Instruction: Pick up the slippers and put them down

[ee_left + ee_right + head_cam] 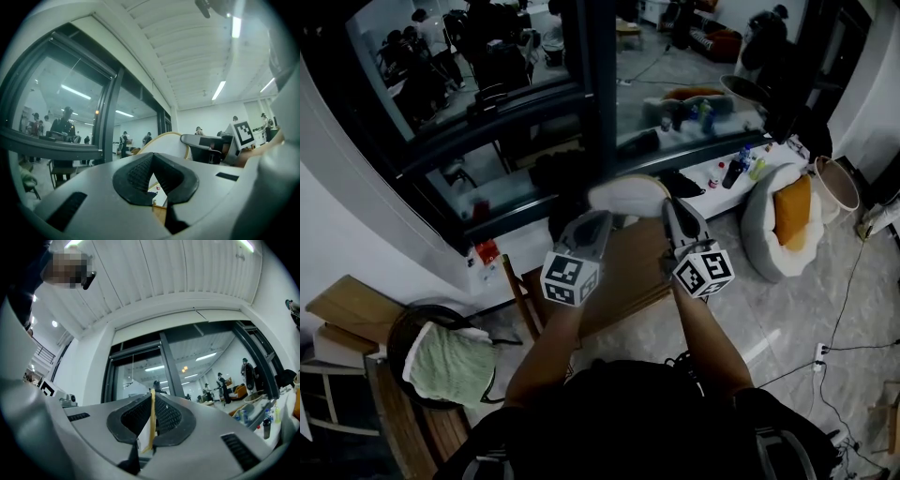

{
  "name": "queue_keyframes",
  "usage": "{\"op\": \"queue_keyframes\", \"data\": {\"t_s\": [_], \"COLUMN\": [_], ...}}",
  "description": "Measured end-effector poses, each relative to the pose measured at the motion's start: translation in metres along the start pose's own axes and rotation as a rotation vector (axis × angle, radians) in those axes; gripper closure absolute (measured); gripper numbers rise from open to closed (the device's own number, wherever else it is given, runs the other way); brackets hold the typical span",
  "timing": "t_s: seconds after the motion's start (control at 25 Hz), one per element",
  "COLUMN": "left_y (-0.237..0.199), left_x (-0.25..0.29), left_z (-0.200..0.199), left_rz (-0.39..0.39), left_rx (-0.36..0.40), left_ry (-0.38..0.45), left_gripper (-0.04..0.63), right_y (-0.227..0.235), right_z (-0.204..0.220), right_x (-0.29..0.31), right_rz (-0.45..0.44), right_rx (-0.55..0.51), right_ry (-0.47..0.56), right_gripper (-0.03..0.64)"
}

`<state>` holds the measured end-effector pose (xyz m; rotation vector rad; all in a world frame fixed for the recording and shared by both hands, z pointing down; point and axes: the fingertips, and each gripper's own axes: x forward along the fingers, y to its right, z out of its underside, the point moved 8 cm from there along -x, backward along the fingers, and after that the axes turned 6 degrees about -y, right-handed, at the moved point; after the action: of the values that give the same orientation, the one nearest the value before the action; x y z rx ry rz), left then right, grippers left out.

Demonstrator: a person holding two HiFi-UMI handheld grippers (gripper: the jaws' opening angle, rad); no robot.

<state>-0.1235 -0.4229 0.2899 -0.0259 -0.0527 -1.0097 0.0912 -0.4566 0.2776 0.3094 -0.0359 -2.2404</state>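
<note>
In right gripper (pixel 669 206), slipper (pixel 628 195) crosswise

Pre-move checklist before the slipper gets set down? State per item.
1. Right gripper shut on the slipper by its thin edge: ok.
2. Left gripper free, jaws together with nothing between: ok.
3. Slipper clear of the left gripper: cannot tell, they sit close in the head view.
4. Wooden surface lies below both grippers: ok.
5. Second slipper located: not ok, none in view.
</note>
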Motion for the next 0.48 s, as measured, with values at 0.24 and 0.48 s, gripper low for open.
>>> {"op": "queue_keyframes", "data": {"t_s": [0.24, 0.48], "left_y": [-0.027, -0.048], "left_x": [-0.021, -0.041], "left_z": [0.008, 0.027], "left_rz": [-0.076, -0.140], "left_rx": [-0.024, -0.081], "left_ry": [-0.003, -0.040], "left_gripper": [0.584, 0.584], "right_y": [0.003, 0.002], "right_z": [0.006, 0.015], "right_x": [-0.002, -0.001], "right_rz": [0.002, 0.002], "right_rx": [0.023, 0.041], "right_ry": [-0.010, -0.031], "right_gripper": [0.580, 0.580]}}
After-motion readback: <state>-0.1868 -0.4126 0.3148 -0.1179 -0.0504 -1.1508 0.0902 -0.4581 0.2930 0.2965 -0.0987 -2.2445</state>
